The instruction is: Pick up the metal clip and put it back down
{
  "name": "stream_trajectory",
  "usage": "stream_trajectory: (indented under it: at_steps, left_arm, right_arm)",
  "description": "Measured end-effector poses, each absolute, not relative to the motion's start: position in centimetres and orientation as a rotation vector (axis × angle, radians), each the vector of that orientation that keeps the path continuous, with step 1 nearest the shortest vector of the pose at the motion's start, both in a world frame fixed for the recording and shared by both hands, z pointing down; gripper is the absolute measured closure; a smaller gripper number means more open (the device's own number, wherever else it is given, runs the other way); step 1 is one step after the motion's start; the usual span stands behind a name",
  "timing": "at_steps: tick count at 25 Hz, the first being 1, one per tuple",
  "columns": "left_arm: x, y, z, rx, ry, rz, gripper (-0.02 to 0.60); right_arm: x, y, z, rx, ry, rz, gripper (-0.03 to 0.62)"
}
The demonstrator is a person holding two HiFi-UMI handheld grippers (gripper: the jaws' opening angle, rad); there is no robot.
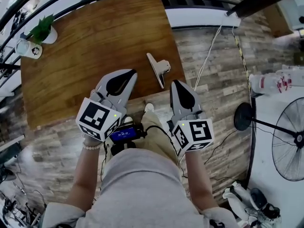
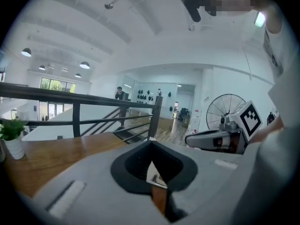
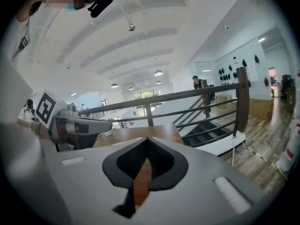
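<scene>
The metal clip (image 1: 158, 68), silver with a long flat handle, lies on the brown wooden table (image 1: 95, 37) near its front right corner. Neither gripper touches it. My left gripper (image 1: 131, 72) hovers over the table's front edge, just left of and nearer than the clip, jaws together with nothing in them. My right gripper (image 1: 175, 82) hangs just off the table's right front corner, a little nearer than the clip, also shut and empty. In the left gripper view the jaws (image 2: 151, 142) meet at the tip; the right gripper view shows the same (image 3: 147, 138).
A potted plant (image 1: 42, 29) and a white mug (image 1: 28, 49) stand at the table's far left corner. A white cable (image 1: 209, 56) runs across the plank floor to the right. A floor fan (image 1: 289, 146) and plastic bottles (image 1: 273, 82) sit further right. A dark railing (image 3: 206, 95) runs behind the table.
</scene>
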State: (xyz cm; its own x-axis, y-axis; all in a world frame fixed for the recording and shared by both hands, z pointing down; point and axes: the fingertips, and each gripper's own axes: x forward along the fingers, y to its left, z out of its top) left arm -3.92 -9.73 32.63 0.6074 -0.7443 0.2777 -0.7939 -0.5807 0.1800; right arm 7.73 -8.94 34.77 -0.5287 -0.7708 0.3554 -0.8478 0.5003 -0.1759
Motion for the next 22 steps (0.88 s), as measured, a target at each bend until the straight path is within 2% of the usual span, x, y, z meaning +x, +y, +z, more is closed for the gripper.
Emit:
stream_trajectory:
  at_steps: [22]
  left_arm:
    - [-5.0,-6.0,29.8,2.608,-1.271,0.219,0.581]
  right_arm:
    - [7.0,-5.9,31.4,1.390,-2.540,0.392,0.571]
